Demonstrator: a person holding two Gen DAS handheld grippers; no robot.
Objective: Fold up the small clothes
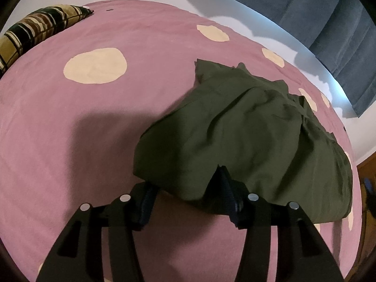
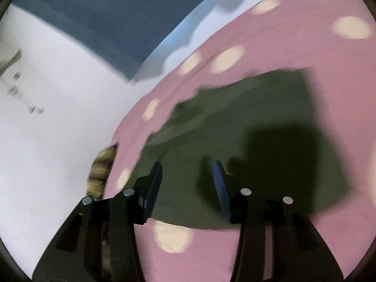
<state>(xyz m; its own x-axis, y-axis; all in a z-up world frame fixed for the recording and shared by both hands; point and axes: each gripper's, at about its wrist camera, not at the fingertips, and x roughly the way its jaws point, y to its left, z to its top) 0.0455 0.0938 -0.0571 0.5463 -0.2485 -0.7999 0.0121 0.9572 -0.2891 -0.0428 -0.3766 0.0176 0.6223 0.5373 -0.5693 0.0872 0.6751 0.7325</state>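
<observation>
Bedspread lies bare ahead-left of the left gripper, fingers apart around the green garment's edge; pillow far left. Right gripper gapes above it.

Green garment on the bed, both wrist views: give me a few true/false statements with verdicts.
1. The olive-green garment lies on a pink bedspread with cream dots. True.
2. The right gripper is shut on the cloth. False: its jaws stand apart above the garment, with nothing between them.
3. A plaid pillow sits at the far left of the bed in the left wrist view. True.
4. The garment is folded into a neat square. False: it is rumpled and uneven.
5. The left gripper is open at the garment's near edge. True.
</observation>
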